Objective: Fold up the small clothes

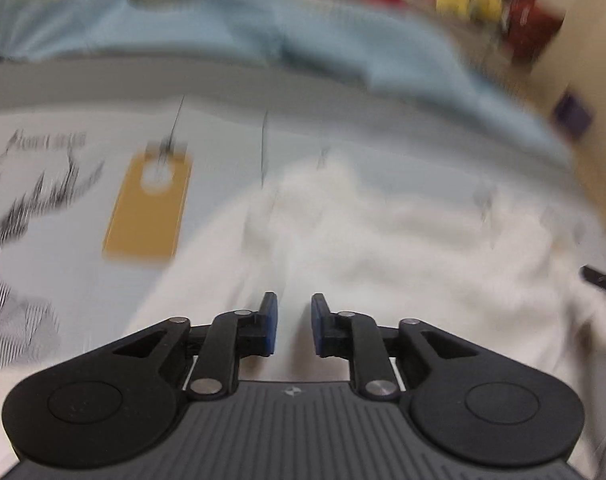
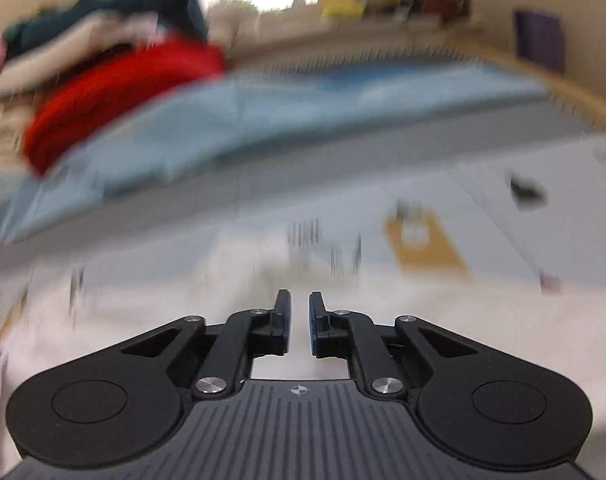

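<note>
A crumpled white garment (image 1: pixel 383 232) lies on the pale work surface and spreads under both grippers; it is also in the right wrist view (image 2: pixel 163 320). My left gripper (image 1: pixel 294 300) hovers just over it, blue pads a narrow gap apart and nothing visibly pinched between them. My right gripper (image 2: pixel 300 296) stands the same way over the white garment, with its jaws slightly apart and only cloth showing behind the gap. A tan cardboard tag (image 1: pixel 147 208) with a round hole lies on the surface left of the garment, and shows right of centre in the right wrist view (image 2: pixel 427 248). Both views are motion-blurred.
A light blue cloth (image 2: pixel 303 104) lies along the back of the surface, with a red garment (image 2: pixel 115 92) and a pile of other clothes (image 2: pixel 63 40) behind it. Black printed marks (image 1: pixel 23 200) cover the surface at the left. A purple patch (image 2: pixel 539 40) sits on the beige wall.
</note>
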A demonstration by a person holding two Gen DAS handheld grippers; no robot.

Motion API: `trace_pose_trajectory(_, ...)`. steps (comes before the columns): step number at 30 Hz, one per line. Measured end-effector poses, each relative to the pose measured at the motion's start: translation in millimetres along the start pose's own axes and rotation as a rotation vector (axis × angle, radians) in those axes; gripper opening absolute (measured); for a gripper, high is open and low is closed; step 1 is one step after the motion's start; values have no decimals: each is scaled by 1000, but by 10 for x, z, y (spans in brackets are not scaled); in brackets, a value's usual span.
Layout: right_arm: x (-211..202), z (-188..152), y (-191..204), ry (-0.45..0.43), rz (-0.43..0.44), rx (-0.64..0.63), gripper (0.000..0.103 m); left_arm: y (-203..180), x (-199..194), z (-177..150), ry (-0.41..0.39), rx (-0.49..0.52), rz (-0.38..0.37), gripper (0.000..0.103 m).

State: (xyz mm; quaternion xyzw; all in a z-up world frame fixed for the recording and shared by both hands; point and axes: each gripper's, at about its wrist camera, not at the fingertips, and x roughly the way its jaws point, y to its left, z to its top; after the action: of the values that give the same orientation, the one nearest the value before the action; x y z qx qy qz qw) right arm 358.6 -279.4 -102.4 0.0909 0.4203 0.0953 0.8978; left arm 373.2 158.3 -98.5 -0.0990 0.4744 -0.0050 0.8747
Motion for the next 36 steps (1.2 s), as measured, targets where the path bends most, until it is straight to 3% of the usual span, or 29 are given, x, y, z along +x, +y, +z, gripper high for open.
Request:
trace_pose_trajectory(2, 23, -232, -124, 160, -50, -3, 18, 34, 87, -140, 93, 12, 115, 15)
trace_pose_trajectory(5, -440, -465, -280, 123, -87, 13, 18, -9, -291, -246, 52, -16, 78, 17)
trace_pose_trajectory(7, -778, -551, -326, 104, -68, 0, 18, -120, -668, -352, -29, 21, 53, 23)
trace_pose_trajectory(9, -1168, -628, -329, 58, -64, -25, 19, -184, -960, -492, -56, 22, 40, 27)
trace_pose_trajectory(13, -1790, -891, -301, -25, -13, -6, 29, -287, -1584, -980, -102, -9, 1, 31)
trace_pose_trajectory(17, -2176, -1315, -360, -58, 10, 88, 34, -409, -2092, -1667, -172, 29, -4, 55)
trace_pose_trajectory(21, -2275, -1765, -443, -32, 1, 174, 36, -311, -2186, -2362, -126, -23, -24, 57)
trace_pose_trajectory(23, -2238, -1917, -427, 3, -40, 162, 37, -241, -2077, -2557, 7, -75, 3, 56)
trace_pose_trajectory(26, -2133, -2022, -438, 51, -39, 163, 38, -149, -2080, -2656, 20, -137, 16, 57)
trace_pose_trajectory(30, -1945, -2117, -445, 112, -114, 127, 40, 36, -1960, -2697, 92, -275, -21, 57)
trace_pose_trajectory(36, -1763, -2172, -486, 143, -117, 127, 40, 101, -1811, -2775, 148, -307, -16, 53)
